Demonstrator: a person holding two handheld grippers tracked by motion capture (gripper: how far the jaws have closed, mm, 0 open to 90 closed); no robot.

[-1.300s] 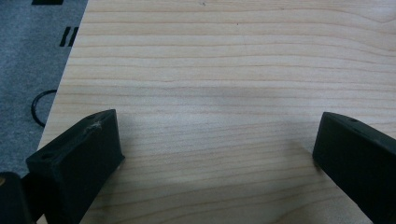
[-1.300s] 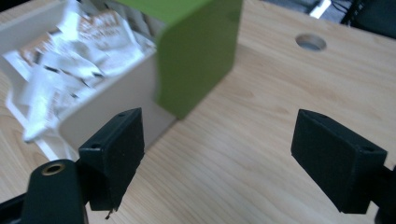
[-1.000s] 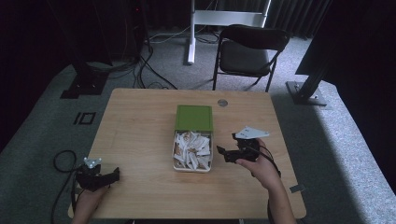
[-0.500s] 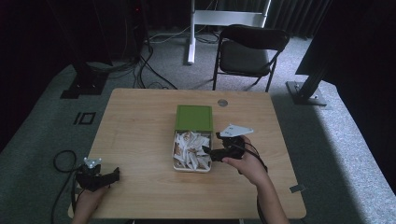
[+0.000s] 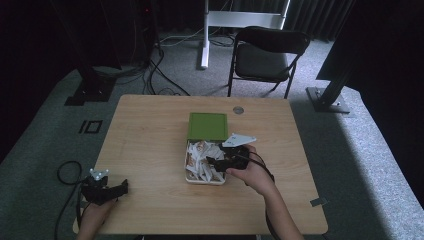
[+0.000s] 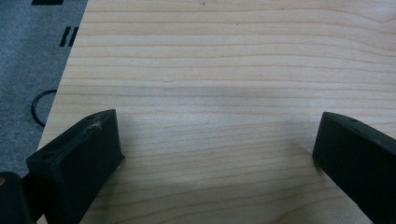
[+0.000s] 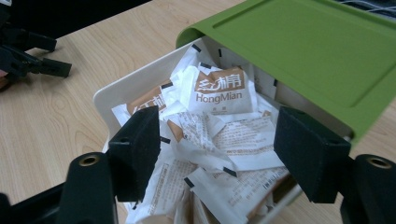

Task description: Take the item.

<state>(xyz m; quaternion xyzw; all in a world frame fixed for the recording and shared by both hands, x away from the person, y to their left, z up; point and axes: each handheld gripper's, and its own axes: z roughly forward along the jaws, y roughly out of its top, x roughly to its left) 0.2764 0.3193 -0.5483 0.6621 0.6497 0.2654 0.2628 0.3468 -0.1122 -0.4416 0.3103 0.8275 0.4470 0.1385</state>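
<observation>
A white box (image 5: 189,176) (image 7: 122,89) full of several white and brown sachets (image 5: 202,161) (image 7: 219,126) stands mid-table, its green lid (image 5: 207,125) (image 7: 308,51) slid back over the far half. My right gripper (image 5: 214,163) (image 7: 217,149) hovers open just above the sachets, jaws wide apart with nothing between them. My left gripper (image 5: 119,188) (image 6: 217,154) rests open at the table's near left corner, over bare wood.
The wooden table (image 5: 150,130) has a round cable grommet (image 5: 238,109) near its far edge. A black folding chair (image 5: 267,55) stands behind the table. Cables lie on the grey floor at the left (image 5: 67,172).
My right gripper has moved left from beside the box to over the open sachets. The left gripper has stayed put.
</observation>
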